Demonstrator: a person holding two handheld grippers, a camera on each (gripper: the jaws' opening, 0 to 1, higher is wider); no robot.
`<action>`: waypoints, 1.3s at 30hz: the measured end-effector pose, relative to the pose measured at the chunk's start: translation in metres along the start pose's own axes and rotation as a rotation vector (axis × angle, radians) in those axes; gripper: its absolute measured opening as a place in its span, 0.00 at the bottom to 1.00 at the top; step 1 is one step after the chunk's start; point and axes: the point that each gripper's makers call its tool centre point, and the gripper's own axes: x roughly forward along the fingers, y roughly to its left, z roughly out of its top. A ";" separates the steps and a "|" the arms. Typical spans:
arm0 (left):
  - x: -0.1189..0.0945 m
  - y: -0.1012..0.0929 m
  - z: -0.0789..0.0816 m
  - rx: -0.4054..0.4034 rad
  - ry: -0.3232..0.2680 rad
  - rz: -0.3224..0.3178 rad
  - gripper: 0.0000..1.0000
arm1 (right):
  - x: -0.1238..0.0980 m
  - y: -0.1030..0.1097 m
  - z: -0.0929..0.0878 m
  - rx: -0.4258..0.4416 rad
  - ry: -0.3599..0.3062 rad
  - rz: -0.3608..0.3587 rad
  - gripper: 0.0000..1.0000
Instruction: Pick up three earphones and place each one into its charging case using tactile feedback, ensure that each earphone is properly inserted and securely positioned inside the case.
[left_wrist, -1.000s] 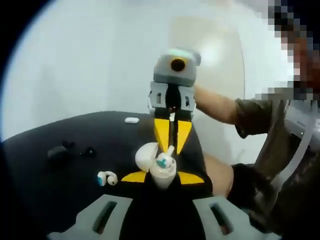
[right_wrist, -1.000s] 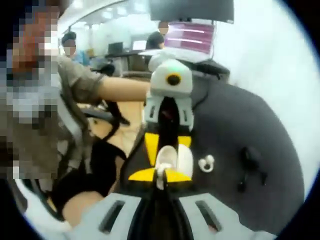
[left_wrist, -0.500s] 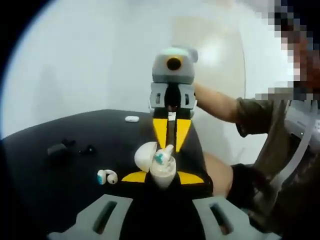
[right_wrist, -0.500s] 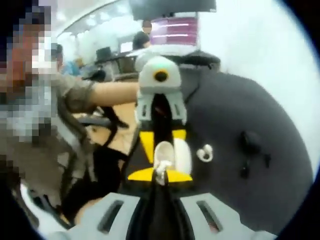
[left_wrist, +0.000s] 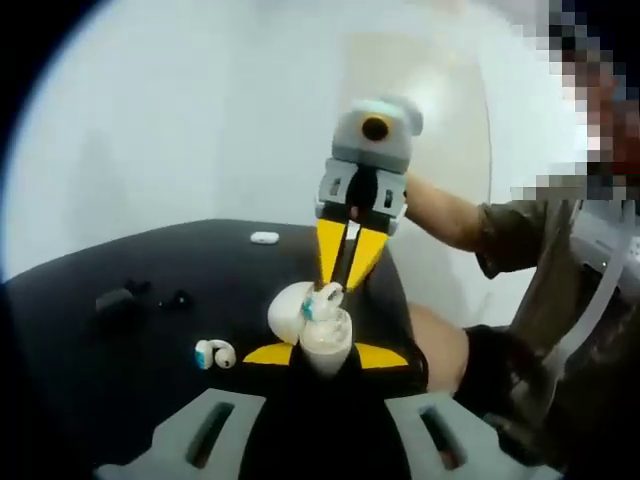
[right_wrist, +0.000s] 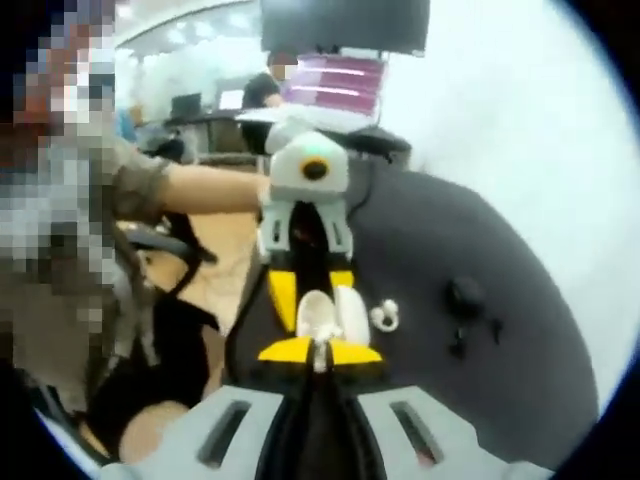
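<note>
At the left gripper view's centre, my left gripper (left_wrist: 326, 352) clamps the open white charging case (left_wrist: 312, 325). My right gripper (left_wrist: 343, 280) pinches a white earphone (left_wrist: 322, 299) into it. Another earphone (left_wrist: 214, 354) lies lower left on the black bench (left_wrist: 120, 370).

no legible text, labels or numbers, monitor (right_wrist: 345, 75) lines too blurred (purple-lit screen) to read

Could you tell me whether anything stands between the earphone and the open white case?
Nothing visible does. The right gripper holds the earphone right at the mouth of the case, which the left gripper grips; the lid is swung aside.
</note>
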 end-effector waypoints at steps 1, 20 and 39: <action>0.000 0.000 0.000 0.000 0.002 0.001 0.18 | 0.001 0.001 0.000 0.010 0.008 -0.003 0.07; 0.000 0.002 -0.002 0.016 0.009 0.009 0.18 | -0.039 -0.027 0.016 0.513 -0.422 -0.092 0.06; 0.001 0.001 -0.002 0.029 0.016 0.011 0.18 | -0.004 -0.085 -0.038 1.252 -0.611 -0.158 0.06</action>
